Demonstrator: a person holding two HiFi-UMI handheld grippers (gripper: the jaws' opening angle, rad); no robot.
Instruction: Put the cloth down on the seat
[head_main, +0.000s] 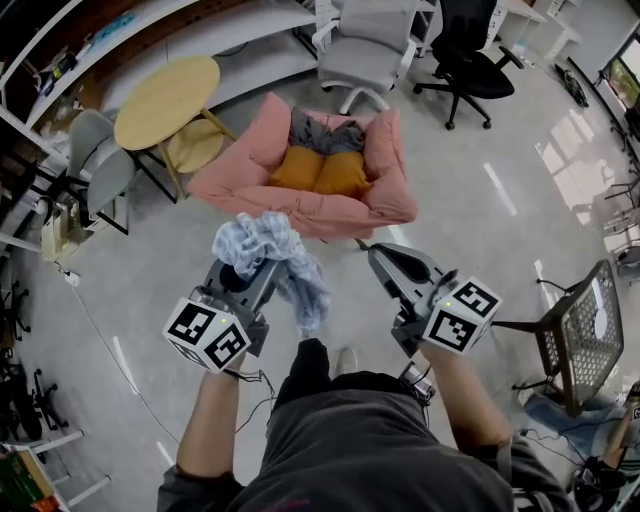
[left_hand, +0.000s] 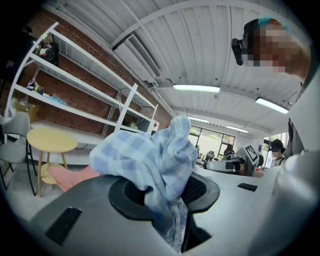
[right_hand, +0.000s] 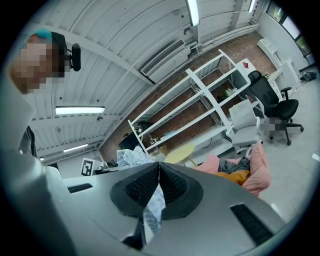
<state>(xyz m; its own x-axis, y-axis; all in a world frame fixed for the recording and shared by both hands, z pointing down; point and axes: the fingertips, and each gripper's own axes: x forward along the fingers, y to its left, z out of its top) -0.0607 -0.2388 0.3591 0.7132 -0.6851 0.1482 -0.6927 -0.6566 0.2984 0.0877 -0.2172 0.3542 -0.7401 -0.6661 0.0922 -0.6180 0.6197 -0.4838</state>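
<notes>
- Grey polished floor, shelving along a brick wall, office chairs and a round wooden table behind.
- Pink seat sits ahead of the person on the floor. Two orange cushions lie in its well, with a grey garment bunched at the back.
- Checked blue-white cloth is off the seat, carried in the air short of its front edge.
- Left gripper has its jaws clamped on the cloth. A loose bunch stands above them and a tail hangs below.
- Right gripper is just beside it, jaws together. Checked fabric shows through the gap under its tips; this reads as the hanging tail beyond, not something it grips.
- Step in hand, as I judge it: carry forward, then lower and release.
- To do it well, bring the left gripper over the front rim until the tail clears it and hangs above the cushions.
- Lower until the tail pools on the seat before parting the jaws, so nothing slides off the front to the floor.
- Keep the right gripper clear of the tail, or use it to nudge stray folds inward.
</notes>
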